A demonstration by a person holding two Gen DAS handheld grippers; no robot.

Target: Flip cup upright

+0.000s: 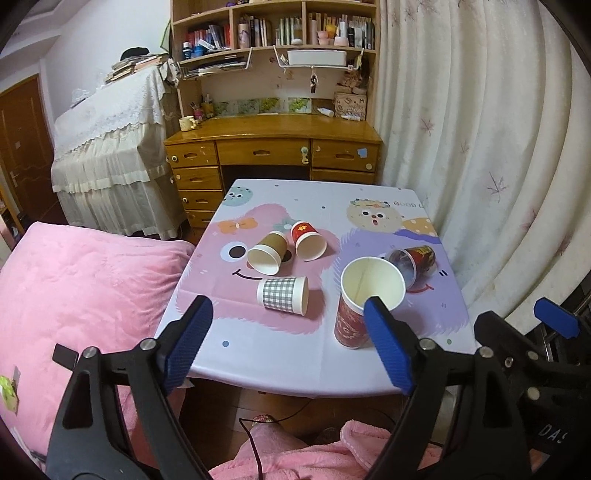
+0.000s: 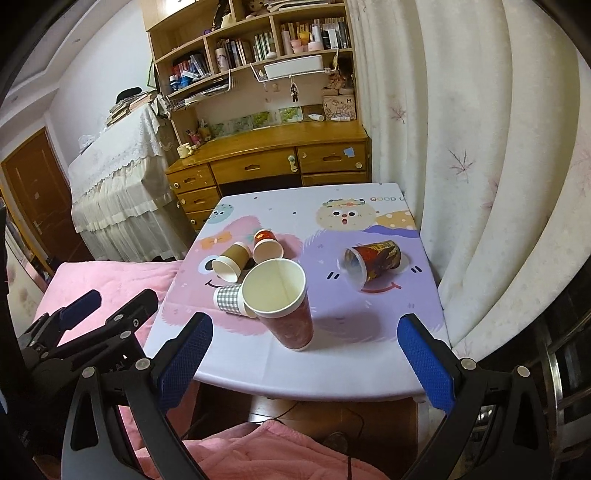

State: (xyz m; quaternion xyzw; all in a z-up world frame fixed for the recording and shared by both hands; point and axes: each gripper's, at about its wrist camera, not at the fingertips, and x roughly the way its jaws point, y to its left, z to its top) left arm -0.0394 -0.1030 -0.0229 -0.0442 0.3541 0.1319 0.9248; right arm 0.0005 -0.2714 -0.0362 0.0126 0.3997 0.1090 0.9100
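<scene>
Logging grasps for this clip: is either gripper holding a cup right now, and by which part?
Nothing is held. The left gripper and right gripper are both open, short of the table; the tall red cup stands free.

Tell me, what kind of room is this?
Probably a bedroom that doubles as a study. A fluffy pink blanket lies on what looks like a bed, a wooden desk with drawers stands under a wooden bookshelf full of books, and long cream curtains hang alongside.

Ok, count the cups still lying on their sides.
4. Brown cup and small red cup mid-table, checked cup nearer, dark printed cup on the right. The tall red cup stands upright. None seem hidden.
</scene>
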